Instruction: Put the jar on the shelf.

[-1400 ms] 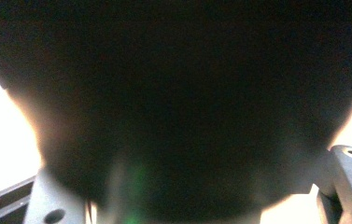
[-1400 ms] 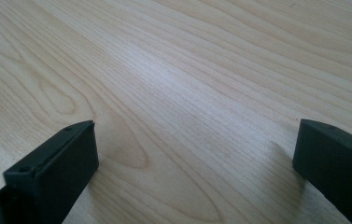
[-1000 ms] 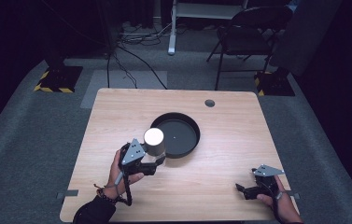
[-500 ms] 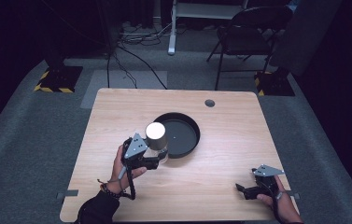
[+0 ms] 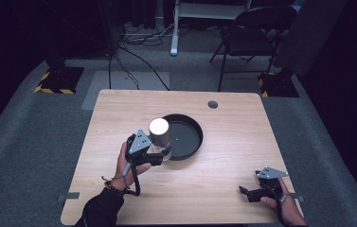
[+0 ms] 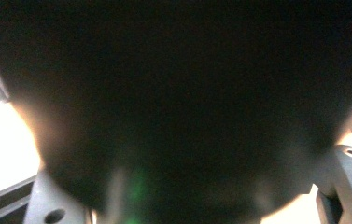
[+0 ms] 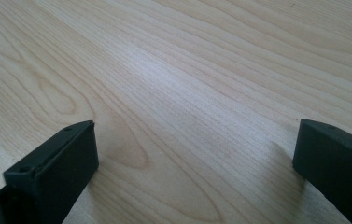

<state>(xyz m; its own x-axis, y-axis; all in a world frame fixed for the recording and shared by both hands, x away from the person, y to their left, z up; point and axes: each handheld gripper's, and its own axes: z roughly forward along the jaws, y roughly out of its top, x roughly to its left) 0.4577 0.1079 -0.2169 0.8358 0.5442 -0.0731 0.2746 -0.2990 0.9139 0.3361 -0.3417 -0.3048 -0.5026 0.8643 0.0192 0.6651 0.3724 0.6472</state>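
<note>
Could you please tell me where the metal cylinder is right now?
In the high view, the metal cylinder sits left of centre, clamped in the left gripper at the left rim of the black round pan.

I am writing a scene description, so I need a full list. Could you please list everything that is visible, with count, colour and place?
cylinder: one, metallic grey with a pale top, held at the left rim of the pan
pan: one, black, round and shallow, middle of the table
table: one, light wood, a small dark round hole near its far edge
folding chair: one, black, on the floor beyond the table
cables: several, black, on the grey floor behind the table
striped bases: two, black and yellow, far left and far right on the floor
left gripper: one, black, closed on the cylinder
right gripper: one, black, open, resting at the table's near right corner
</note>
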